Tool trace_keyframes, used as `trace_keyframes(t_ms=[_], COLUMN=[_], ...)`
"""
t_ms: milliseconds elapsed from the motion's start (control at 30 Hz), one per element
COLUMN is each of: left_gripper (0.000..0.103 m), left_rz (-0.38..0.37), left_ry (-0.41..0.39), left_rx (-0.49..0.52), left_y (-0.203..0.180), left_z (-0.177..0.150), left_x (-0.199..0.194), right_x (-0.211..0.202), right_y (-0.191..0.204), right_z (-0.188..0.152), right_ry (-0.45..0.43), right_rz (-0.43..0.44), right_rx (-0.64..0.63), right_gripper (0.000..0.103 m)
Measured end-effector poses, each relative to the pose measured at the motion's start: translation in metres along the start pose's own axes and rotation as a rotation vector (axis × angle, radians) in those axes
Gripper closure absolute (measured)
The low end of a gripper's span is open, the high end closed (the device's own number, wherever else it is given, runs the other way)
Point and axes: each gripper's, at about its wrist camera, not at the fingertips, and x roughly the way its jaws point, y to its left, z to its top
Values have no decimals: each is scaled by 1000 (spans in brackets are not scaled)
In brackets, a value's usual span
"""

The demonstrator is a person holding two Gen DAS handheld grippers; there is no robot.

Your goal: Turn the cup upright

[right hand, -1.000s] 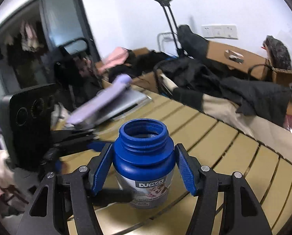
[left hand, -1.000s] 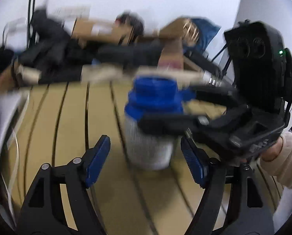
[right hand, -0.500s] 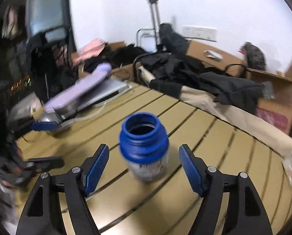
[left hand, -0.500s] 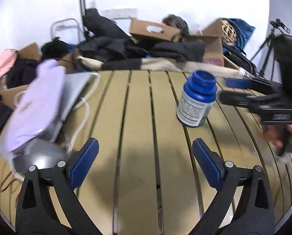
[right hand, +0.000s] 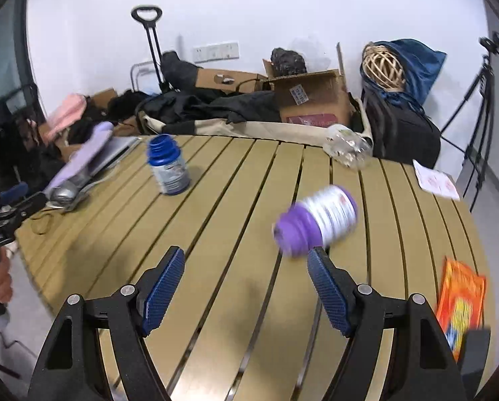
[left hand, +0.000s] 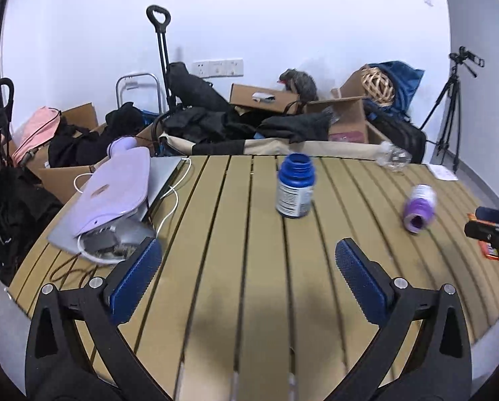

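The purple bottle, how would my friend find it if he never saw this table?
Start at the slatted tan wooden table. Two small plastic bottles with white labels are on it. The blue-topped bottle stands upright near the lilac pouch; the purple-topped bottle is the only one lying on its side, just ahead of the right gripper.

**Slatted table: surface contents**

The tan slatted table (left hand: 236, 267) carried a blue jar (left hand: 295, 185) standing upright, mouth open, and a purple jar (right hand: 318, 220) lying on its side, well apart. A laptop (left hand: 164, 175) under a lilac case (left hand: 119, 190) sat at one edge. An orange packet (right hand: 461, 304), a paper sheet (right hand: 434, 183) and a clear plastic bottle (right hand: 348, 150) lay toward the other.
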Motion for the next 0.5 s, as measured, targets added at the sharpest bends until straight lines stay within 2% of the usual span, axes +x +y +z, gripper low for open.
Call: trace_keyframes(t_ms=[133,267,400,500], left_gripper=[0,0,0,0], left_rz=[-44,-59,-83,-74], left_ry=[-27,-95,-153,-208], left_rx=[29,55,95,123], left_y=[-9,-19,-30,-30], left_z=[-7,-31,-63,-90], left_x=[-57,-132,-207,-264], right_x=[-72,-145,-196,-230], right_y=[15,39,65,92], right_z=[-22,-56,-89,-115], right_ry=[-59,-182,-205,-210], right_rz=[53,57,69,55], right_rx=[-1,-54,-56,-85], right_gripper=[22,14,14,14])
